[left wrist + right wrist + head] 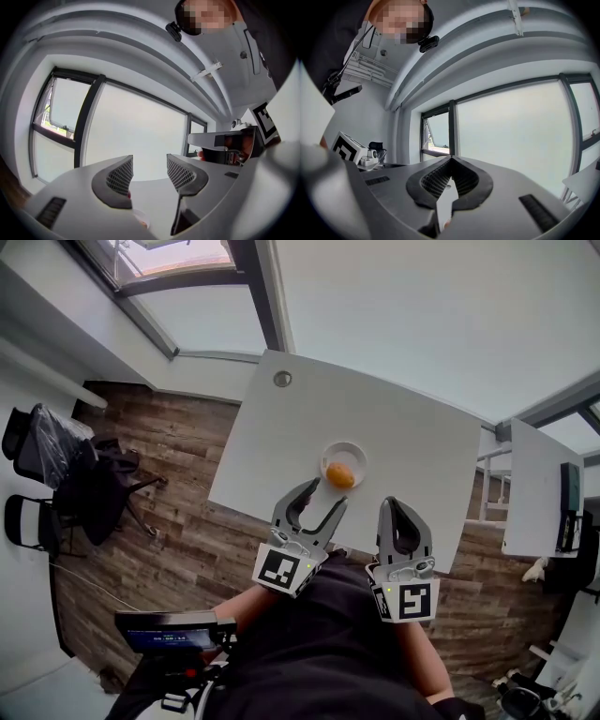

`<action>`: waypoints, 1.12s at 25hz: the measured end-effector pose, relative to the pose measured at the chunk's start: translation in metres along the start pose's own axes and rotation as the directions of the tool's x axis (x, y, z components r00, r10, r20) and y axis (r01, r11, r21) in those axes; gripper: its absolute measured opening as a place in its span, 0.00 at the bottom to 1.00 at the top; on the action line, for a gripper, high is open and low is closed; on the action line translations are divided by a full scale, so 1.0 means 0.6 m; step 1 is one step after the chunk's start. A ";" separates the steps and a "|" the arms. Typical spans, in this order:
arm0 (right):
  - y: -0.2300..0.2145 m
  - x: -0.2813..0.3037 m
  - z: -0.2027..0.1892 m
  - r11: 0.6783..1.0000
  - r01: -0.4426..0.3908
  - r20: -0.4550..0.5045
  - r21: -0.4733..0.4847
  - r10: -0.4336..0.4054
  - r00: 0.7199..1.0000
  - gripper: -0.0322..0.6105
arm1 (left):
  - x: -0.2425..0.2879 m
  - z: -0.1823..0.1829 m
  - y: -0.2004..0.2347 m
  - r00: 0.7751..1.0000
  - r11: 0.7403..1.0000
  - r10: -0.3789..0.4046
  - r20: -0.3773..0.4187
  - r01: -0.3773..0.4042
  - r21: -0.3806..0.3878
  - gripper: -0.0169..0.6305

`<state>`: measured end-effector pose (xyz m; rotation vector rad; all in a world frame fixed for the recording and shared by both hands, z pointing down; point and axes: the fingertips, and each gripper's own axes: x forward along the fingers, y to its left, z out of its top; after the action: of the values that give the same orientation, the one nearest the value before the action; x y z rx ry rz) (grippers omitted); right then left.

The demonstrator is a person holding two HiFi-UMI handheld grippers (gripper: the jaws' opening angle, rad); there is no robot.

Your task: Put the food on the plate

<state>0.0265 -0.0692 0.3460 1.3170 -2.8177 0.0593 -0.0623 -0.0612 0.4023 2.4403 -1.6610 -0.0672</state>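
Note:
A small white plate (pixel 343 454) stands near the front edge of the white table (pixel 375 427), with a round orange piece of food (pixel 340 474) lying on it. My left gripper (pixel 328 493) hovers just in front of the plate at its left, jaws open and nothing between them. In the left gripper view its fingers (pixel 119 176) stand apart, and the plate's rim (pixel 140 218) shows below them. My right gripper (pixel 394 505) is held to the right of the plate over the table's front edge. Its jaws (pixel 451 180) meet at the tips and hold nothing.
A round cable hole (pixel 282 379) sits at the table's far left corner. Black chairs (pixel 56 474) stand on the wooden floor (pixel 169 521) at the left. A second white table (pixel 534 484) is at the right. Large windows lie beyond the table.

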 end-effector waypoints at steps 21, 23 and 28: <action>0.013 -0.004 -0.005 1.000 -0.017 -0.007 0.017 0.017 1.000 0.05 | -0.013 0.063 -0.015 0.996 0.994 0.000 0.087 -0.010 0.108 0.04; 0.015 -0.003 -0.006 1.000 -0.020 -0.007 0.013 0.020 1.000 0.05 | -0.013 0.057 -0.020 0.997 0.995 -0.002 0.077 -0.006 0.102 0.04; 0.022 -0.003 -0.005 1.000 -0.028 0.000 -0.004 0.028 1.000 0.05 | -0.014 0.053 -0.031 0.998 0.995 -0.001 0.063 -0.005 0.104 0.04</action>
<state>0.0176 -0.0591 0.3484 1.2765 -2.8350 0.0538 -0.0531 -0.0510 0.3671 2.5371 -1.7344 -0.0591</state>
